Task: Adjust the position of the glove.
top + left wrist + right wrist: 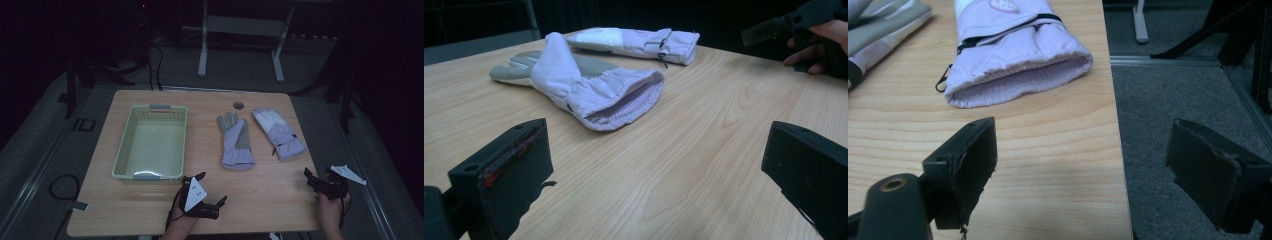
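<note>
Two gloves lie soft and light beside the basket; both grippers, left and right, hover with jaws apart, best pinching each padded cuff

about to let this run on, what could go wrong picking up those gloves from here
1. The right glove lies close to the table edge; a nudge from the open right gripper might push it off onto the floor.
2. The left glove is soft, with its cuff gaping toward the open left gripper; the jaws could pinch a single layer, leaving it dangling and perhaps snagging the basket rim.
</note>
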Motion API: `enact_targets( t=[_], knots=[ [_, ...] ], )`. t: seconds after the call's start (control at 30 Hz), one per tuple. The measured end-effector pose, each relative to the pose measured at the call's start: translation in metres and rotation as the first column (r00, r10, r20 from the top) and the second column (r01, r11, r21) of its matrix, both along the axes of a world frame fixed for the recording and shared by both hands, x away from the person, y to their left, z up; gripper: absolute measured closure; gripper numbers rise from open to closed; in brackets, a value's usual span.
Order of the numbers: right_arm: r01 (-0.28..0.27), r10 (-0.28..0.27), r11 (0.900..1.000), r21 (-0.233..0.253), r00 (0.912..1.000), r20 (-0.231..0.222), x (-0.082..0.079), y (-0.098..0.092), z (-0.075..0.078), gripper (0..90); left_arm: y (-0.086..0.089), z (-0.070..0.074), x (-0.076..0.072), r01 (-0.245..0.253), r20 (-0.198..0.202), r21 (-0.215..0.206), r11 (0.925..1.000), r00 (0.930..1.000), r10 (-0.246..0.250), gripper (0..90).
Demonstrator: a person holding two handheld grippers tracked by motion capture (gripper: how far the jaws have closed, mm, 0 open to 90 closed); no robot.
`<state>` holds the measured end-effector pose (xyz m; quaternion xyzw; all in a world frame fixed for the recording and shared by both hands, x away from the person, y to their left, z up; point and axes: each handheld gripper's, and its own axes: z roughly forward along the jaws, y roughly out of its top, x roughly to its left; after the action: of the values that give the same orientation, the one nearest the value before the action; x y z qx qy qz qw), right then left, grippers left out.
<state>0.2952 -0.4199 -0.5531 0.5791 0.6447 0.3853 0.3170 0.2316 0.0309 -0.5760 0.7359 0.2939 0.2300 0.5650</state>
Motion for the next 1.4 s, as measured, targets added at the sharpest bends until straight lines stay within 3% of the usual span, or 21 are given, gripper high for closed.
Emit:
enact_targets(
  t=[0.37,0.47,0.57,0.73,0.87,0.93,1.0,1.13,1.33,1.37,1.4],
  knots=[
    [0.006,-0.007,1.0,-0.025,0.9993,-0.038,0.002,0.003,-0.001,13.3,0.001,0.0,0.003,0.0,-0.025,-0.016,0.9999,0.9997,0.0,0.1],
    [-0.01,0.008,0.999,-0.038,0.9986,-0.052,0.004,0.005,0.0,13.2,0.002,0.0,0.003,-0.003,-0.032,-0.02,0.9998,0.9995,0.003,0.1],
    [-0.034,0.033,0.999,-0.006,0.9979,-0.055,0.004,0.004,0.005,13.2,0.001,0.0,0.003,-0.003,-0.027,-0.015,0.9999,0.9996,0.002,0.1],
    [-0.084,0.084,0.996,0.007,0.9916,-0.098,0.008,0.006,0.015,13.2,0.001,0.0,0.003,-0.001,-0.031,-0.017,0.9999,0.9995,0.001,0.0],
    [-0.116,0.108,0.991,-0.059,0.9868,-0.121,0.012,0.013,0.026,13.4,0.002,0.0,0.004,-0.001,-0.036,-0.019,0.9998,0.9994,0.0,0.0],
    [-0.132,0.127,0.99,-0.043,0.9858,-0.11,0.014,0.015,0.031,13.4,0.002,0.0,0.004,0.0,-0.036,-0.02,0.9998,0.9993,0.0,0.0],
    [-0.135,0.128,0.988,-0.074,0.9869,-0.099,0.016,0.019,0.035,13.4,0.002,0.0,0.004,-0.001,-0.038,-0.02,0.9998,0.9993,0.0,0.0],
    [-0.109,0.101,0.981,-0.162,0.9933,-0.055,0.017,0.03,0.044,13.4,0.002,0.0,0.004,0.002,-0.038,-0.024,0.9997,0.9993,-0.003,0.1],
    [-0.071,0.074,0.976,-0.208,0.9972,0.01,0.021,0.041,0.055,12.4,0.002,0.0,0.004,0.007,-0.041,-0.024,0.9997,0.9991,-0.008,0.0],
    [-0.049,0.055,0.97,-0.237,0.9984,0.017,0.022,0.043,0.056,18.6,0.002,0.0,0.004,0.006,-0.042,-0.024,0.9997,0.9991,-0.007,0.1],
    [-0.032,0.03,0.969,-0.244,0.9995,-0.012,0.024,0.044,0.056,18.6,0.002,0.0,0.004,0.005,-0.043,-0.023,0.9997,0.9991,-0.006,0.1]
  ],
)
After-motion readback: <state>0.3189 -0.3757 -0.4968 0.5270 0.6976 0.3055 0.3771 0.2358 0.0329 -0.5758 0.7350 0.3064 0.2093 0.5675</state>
